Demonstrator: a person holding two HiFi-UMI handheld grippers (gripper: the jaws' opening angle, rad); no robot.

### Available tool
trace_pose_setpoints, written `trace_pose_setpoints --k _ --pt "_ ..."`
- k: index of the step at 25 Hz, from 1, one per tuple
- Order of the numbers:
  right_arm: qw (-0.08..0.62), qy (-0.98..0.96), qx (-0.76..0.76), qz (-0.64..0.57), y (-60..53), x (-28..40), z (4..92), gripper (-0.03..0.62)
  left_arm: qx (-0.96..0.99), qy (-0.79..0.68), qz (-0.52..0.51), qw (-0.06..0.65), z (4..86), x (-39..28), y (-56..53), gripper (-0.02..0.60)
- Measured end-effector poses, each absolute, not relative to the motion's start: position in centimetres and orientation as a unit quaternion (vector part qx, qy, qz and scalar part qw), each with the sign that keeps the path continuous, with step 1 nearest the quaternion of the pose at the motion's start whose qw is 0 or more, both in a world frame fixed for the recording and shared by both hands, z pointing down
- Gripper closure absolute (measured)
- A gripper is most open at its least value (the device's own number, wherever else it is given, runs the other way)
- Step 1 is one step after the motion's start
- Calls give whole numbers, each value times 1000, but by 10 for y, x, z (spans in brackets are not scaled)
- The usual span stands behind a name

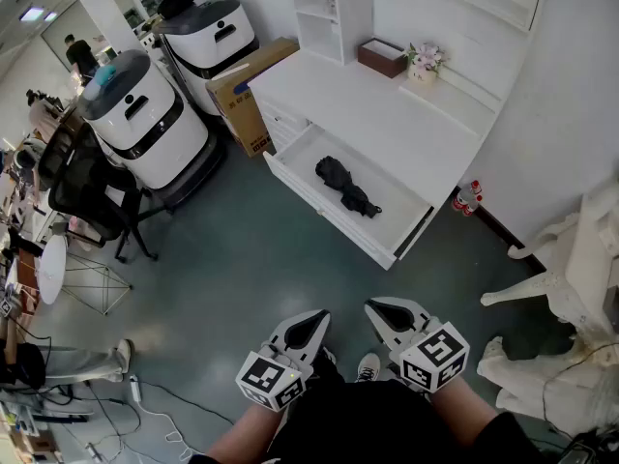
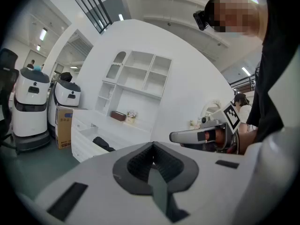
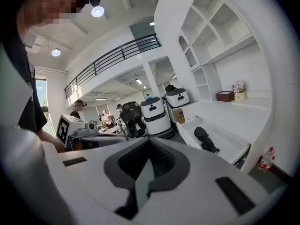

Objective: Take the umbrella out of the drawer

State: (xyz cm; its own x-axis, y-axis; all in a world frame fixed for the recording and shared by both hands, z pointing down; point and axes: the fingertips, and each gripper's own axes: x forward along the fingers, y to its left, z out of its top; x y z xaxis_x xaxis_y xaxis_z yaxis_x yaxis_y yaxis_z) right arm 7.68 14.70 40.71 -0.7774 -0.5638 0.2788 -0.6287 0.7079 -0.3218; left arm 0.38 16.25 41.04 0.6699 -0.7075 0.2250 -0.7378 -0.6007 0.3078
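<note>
I've barely begun here: the drawer (image 1: 334, 225) stands open with the umbrella (image 1: 346, 187) lying inside untouched, and my left gripper (image 1: 315, 319) and right gripper (image 1: 375, 309) hang well short of it, jaws together and empty, so the reach, grab and lift all remain.

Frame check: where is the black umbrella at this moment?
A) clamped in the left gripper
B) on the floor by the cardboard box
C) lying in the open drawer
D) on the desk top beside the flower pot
C: the folded black umbrella lies on the bottom of the pulled-out drawer, while the left gripper and right gripper are shut on nothing, well short of it.
</note>
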Motion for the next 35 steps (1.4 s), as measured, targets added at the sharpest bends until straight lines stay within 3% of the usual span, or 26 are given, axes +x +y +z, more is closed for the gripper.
trace_pose_setpoints --k 35 --pt "69 -917 323 223 117 49 410 592 897 -407 78 154 415 -29 139 578"
